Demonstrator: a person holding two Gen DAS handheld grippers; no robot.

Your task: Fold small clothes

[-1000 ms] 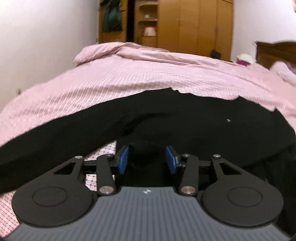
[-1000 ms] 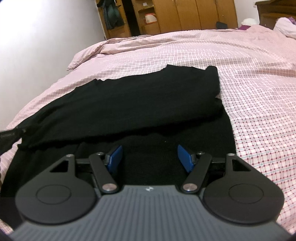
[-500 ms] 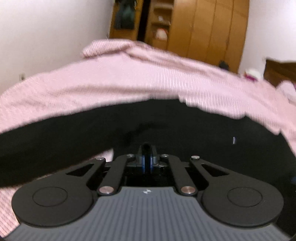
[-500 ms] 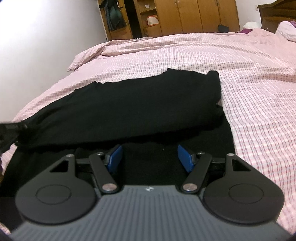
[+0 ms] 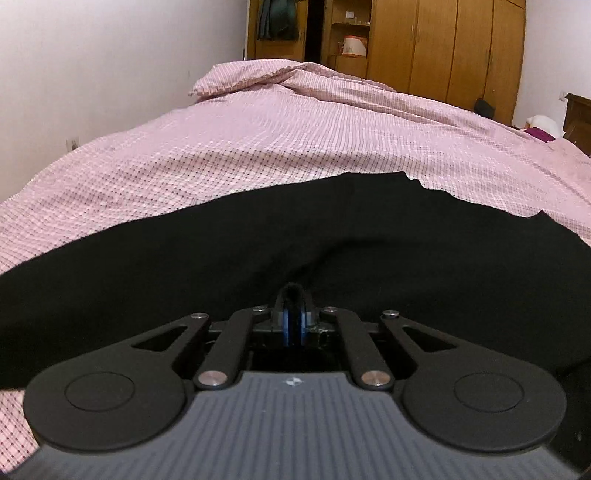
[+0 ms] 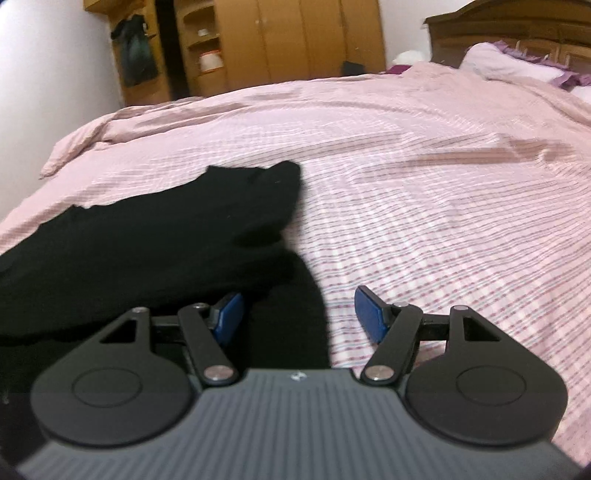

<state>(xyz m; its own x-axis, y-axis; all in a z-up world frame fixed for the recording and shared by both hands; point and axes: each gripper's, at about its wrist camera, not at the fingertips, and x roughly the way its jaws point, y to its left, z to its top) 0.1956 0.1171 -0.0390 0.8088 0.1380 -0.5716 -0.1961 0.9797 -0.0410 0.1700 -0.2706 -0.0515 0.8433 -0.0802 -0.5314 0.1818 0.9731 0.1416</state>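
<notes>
A black garment [image 5: 369, 236] is seen spread flat on a bed covered with a pink checked sheet [image 5: 295, 147]. In the left wrist view the garment fills the lower middle of the picture from edge to edge, its far hem running across the sheet. The left claw [image 5: 293, 326] is brought together, its blue pads nearly touching, and a thin ridge of the black cloth is pinched between them; folds in the fabric run toward the pinch. In the right wrist view, which is blurred, the garment [image 6: 166, 229] lies to the left, with one layer folded over another and a corner reaching up toward the middle of the bed. The right claw [image 6: 299, 314] is held apart, low over the garment's right edge: its left pad is over black cloth, its right pad over bare sheet, and nothing is gripped. Whether either pad touches the cloth cannot be told. A wooden wardrobe [image 5: 443, 44] stands beyond the bed, and a headboard [image 6: 517, 26] with a pillow [image 6: 509, 62] is seen at the right.
</notes>
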